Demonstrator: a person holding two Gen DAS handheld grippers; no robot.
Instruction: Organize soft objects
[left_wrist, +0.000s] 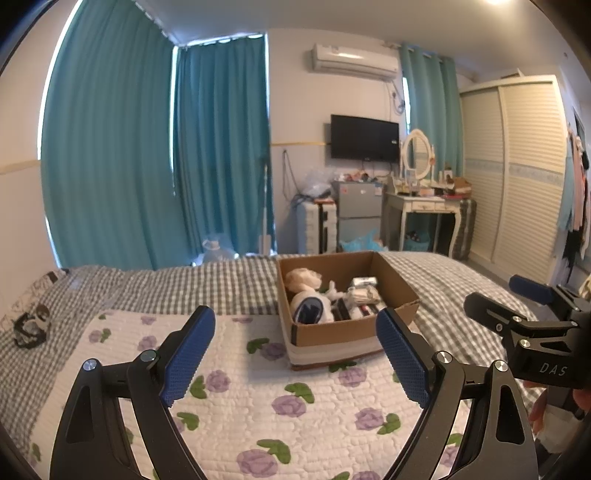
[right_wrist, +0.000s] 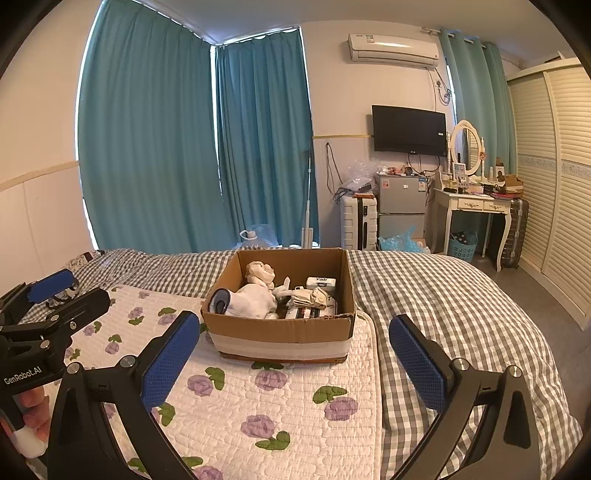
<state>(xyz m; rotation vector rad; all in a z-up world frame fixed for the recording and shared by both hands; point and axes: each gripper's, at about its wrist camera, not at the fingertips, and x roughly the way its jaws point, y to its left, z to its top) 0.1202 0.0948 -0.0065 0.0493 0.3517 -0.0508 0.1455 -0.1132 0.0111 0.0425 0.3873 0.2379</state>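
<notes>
One cardboard box is seen standing on a white quilted mat printed with purple flowers, and the mat is spread over a grey checked bedcover. The soft things are held inside the box: one white sock with a blue toe lies at the near left, one pale plush toy is propped toward the back left, and one tissue pack is set at the back right, with a bundle of pale cloth just before it; further small items beneath cannot be counted. Two grippers are shown, both hovering above the mat, short of the box and apart from it. The left gripper is held with its two blue pads spread wide and nothing between them; the right gripper is likewise spread wide and carries nothing. One small dark and white item is seen lying on the bedcover at the far left, too blurred to identify. Behind the bed, one wall television, one air conditioner, one small fridge and one dressing table are visible.
</notes>
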